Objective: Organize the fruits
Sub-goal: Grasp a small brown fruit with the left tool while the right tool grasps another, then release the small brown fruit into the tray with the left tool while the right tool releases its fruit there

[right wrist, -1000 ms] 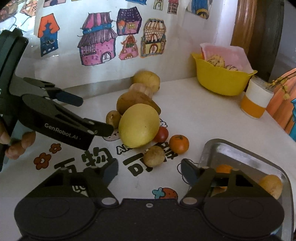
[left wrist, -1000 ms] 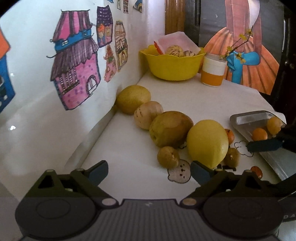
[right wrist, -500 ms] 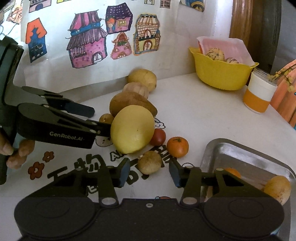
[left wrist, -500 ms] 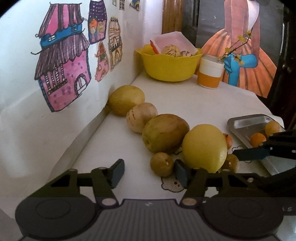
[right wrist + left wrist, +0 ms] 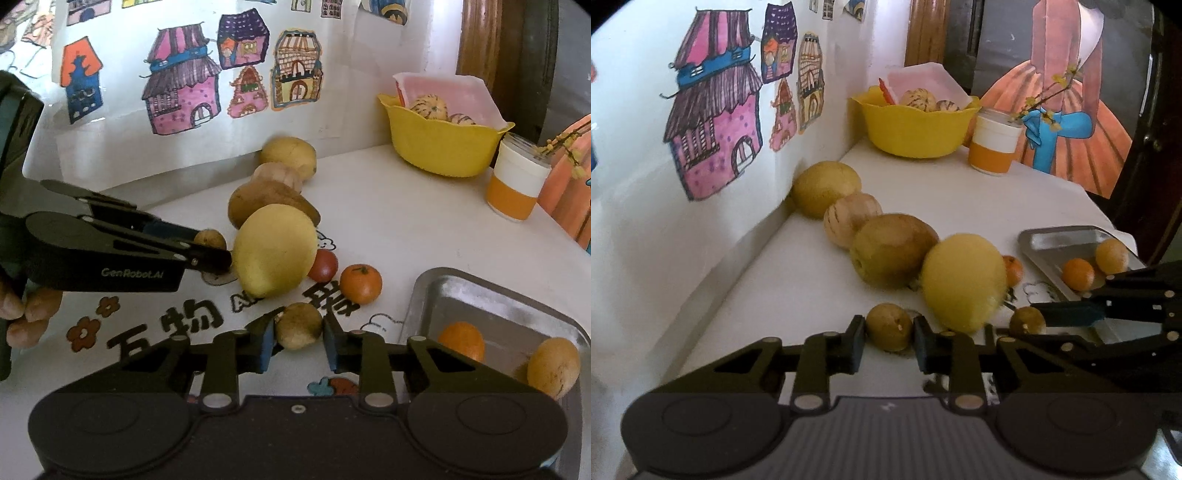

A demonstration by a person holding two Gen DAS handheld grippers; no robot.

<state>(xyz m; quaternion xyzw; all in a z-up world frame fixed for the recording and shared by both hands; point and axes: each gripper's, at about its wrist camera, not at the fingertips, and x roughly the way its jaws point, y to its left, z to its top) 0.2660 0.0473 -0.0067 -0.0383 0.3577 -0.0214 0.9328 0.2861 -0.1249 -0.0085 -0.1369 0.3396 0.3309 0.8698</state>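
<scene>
Claws have both narrowed since a moment ago: left claw [image 5: 889, 341] and right claw [image 5: 298, 341] each pinching a small brown fruit [image 5: 889, 326], ready for lifting.

Left gripper [image 5: 889, 338], low over the table, jaws narrowed to either side of a small brown fruit [image 5: 889, 326]. Right gripper [image 5: 298, 339], likewise low, jaws flanking a second small brown fruit [image 5: 299, 325]. A person's fingers [image 5: 26, 314] grip the left handle.
</scene>
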